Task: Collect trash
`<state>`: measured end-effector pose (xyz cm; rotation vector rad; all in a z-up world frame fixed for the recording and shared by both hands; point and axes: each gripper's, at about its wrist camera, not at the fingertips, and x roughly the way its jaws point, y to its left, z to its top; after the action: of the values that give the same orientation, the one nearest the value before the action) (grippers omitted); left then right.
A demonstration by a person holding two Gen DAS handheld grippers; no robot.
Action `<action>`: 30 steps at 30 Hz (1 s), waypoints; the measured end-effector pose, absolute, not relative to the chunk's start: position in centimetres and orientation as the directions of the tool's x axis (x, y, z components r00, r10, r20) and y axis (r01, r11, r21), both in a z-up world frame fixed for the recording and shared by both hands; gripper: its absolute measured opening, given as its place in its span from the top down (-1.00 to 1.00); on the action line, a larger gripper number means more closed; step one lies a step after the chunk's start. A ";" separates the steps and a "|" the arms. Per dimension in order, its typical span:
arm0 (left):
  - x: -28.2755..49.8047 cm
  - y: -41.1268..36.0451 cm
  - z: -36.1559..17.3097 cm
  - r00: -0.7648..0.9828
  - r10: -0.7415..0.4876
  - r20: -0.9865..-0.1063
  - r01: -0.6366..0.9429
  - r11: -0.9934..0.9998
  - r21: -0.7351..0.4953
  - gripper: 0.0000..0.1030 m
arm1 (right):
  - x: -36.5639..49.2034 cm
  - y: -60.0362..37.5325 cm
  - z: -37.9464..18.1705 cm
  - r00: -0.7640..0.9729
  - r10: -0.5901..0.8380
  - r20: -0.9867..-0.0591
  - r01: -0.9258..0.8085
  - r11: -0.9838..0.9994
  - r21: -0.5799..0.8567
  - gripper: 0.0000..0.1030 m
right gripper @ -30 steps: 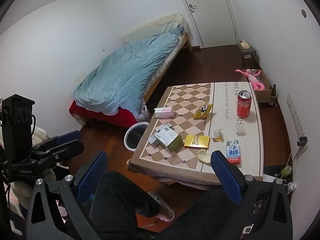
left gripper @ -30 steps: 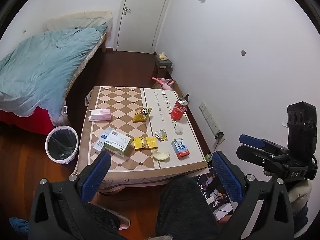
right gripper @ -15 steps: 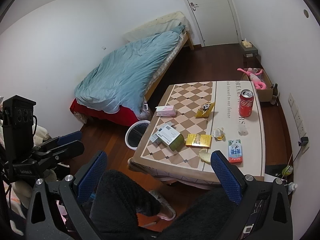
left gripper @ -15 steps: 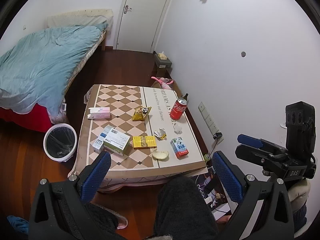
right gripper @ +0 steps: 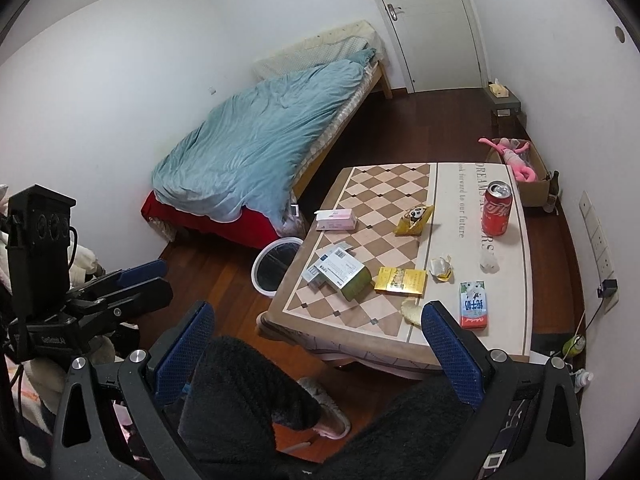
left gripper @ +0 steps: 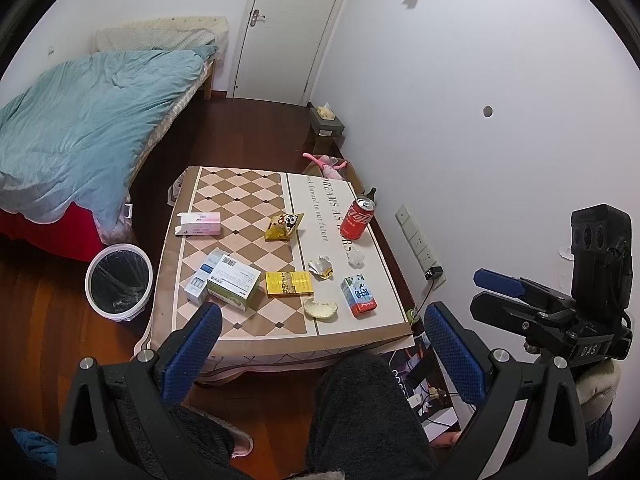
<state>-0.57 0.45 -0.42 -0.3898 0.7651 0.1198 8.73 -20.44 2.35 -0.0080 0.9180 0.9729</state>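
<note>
Trash lies on a low table (left gripper: pixel 248 328) with a checkered cloth: a red soda can (left gripper: pixel 357 217) (right gripper: pixel 497 209), a yellow snack bag (left gripper: pixel 283 225), a pink box (left gripper: pixel 199 224), a green-white box (left gripper: pixel 233 283), a yellow pack (left gripper: pixel 289 283), a crumpled wrapper (left gripper: pixel 321 267), a small milk carton (left gripper: pixel 358 295) (right gripper: pixel 473 304) and a pale peel (left gripper: pixel 319 307). A white bin (left gripper: pixel 119 281) (right gripper: pixel 275 263) stands on the floor left of the table. My left gripper (left gripper: pixel 320 354) and right gripper (right gripper: pixel 316 354) are both open and empty, held above the person's knees, short of the table.
A bed with a blue duvet (left gripper: pixel 76 128) fills the left side. A cardboard box with a pink toy (right gripper: pixel 516 160) sits by the right wall beyond the table. Wall sockets with a plugged charger (left gripper: pixel 434 273) are on the right. The door (left gripper: pixel 288 28) is shut.
Both views have drifted slightly, so the table sits a little farther off and higher in frame. Both grippers stay open and nothing on the table has moved.
</note>
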 end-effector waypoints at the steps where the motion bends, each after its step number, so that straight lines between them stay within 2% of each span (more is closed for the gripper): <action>1: -0.6 0.5 -0.4 0.718 -0.035 -0.695 -0.245 0.922 -0.300 -1.00 | 8.7 -20.4 2.4 0.231 0.704 -0.671 -0.711 0.593 0.377 -1.00; 30: -0.7 1.0 -0.6 0.720 -0.043 -0.693 -0.243 0.920 -0.309 -1.00 | 8.6 -20.3 2.4 0.231 0.705 -0.670 -0.713 0.591 0.377 -1.00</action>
<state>-0.71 0.97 -0.56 -0.3982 0.7645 0.1139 8.57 -20.26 2.44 -0.0101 0.9162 0.9751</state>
